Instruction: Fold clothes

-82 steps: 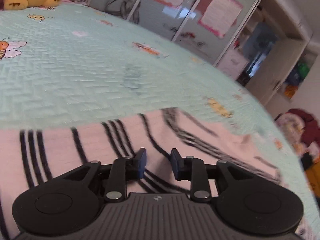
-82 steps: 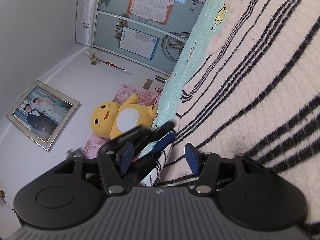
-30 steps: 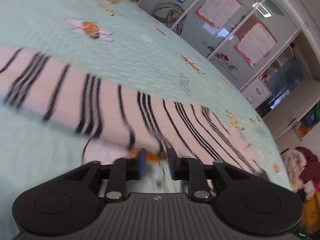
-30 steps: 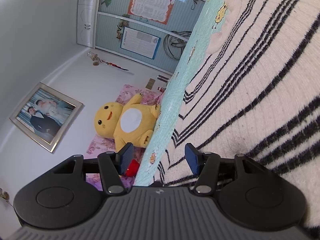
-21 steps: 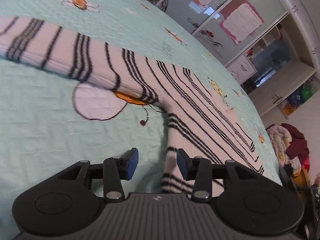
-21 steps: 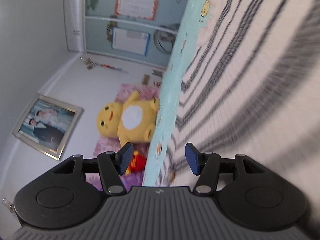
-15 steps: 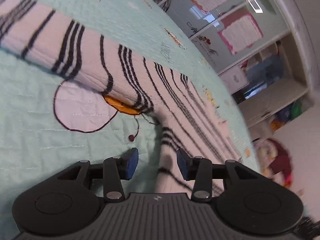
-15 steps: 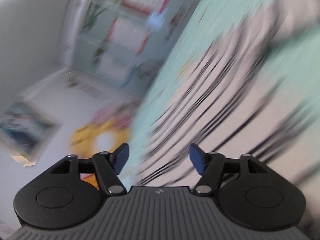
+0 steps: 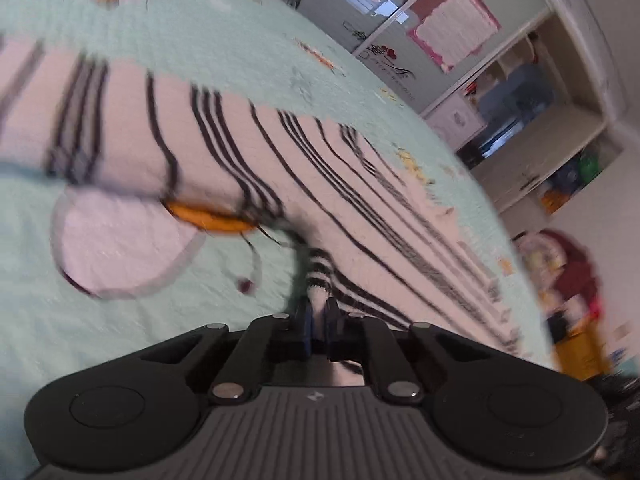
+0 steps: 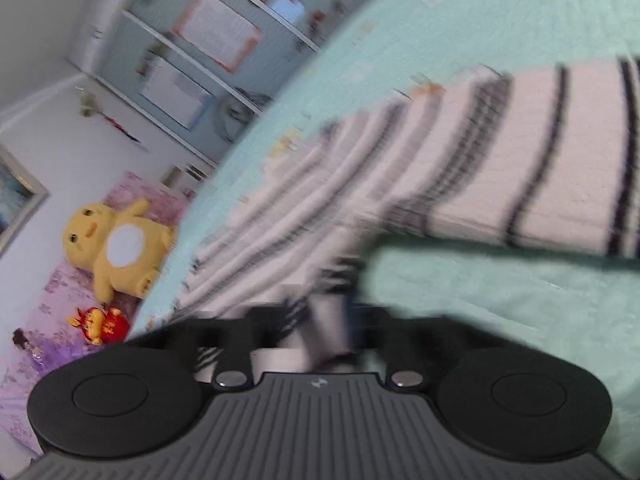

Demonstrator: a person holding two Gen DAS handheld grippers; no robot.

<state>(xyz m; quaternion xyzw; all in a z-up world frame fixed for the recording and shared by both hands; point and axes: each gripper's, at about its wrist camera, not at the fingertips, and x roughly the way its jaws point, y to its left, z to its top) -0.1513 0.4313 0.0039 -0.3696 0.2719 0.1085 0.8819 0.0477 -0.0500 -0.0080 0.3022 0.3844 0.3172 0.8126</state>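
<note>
Sweater: a cream-white knitted sweater with thin black stripes (image 9: 360,184) is seen spread over the mint-green quilted bedspread (image 9: 140,312), one sleeve stretched out sideways (image 9: 92,128).
Position: the body is laid flat on the bed, with a bunched edge drawn up toward each camera.
Left gripper: the left gripper (image 9: 319,322) is pressed together on a narrow pinch of striped knit at the sweater's edge; cloth is visible between the blue pads.
Right gripper: the right gripper (image 10: 328,320) is heavily blurred; knit appears to be drawn between the fingers, but whether it is clamped cannot be told.
Handling: the fabric is judged soft, limp and fairly thick; it will sag and stretch when lifted, and nothing fragile is involved. Fuzzy knit should not slip easily.
Where to hold: corners and seams, such as hem or shoulder, are judged best, with both layers taken.
Risk: a one-layer pinch could let the lower layer be dragged into wrinkles.
Surroundings: a yellow plush duck (image 10: 116,244) is seen beyond the bed.
</note>
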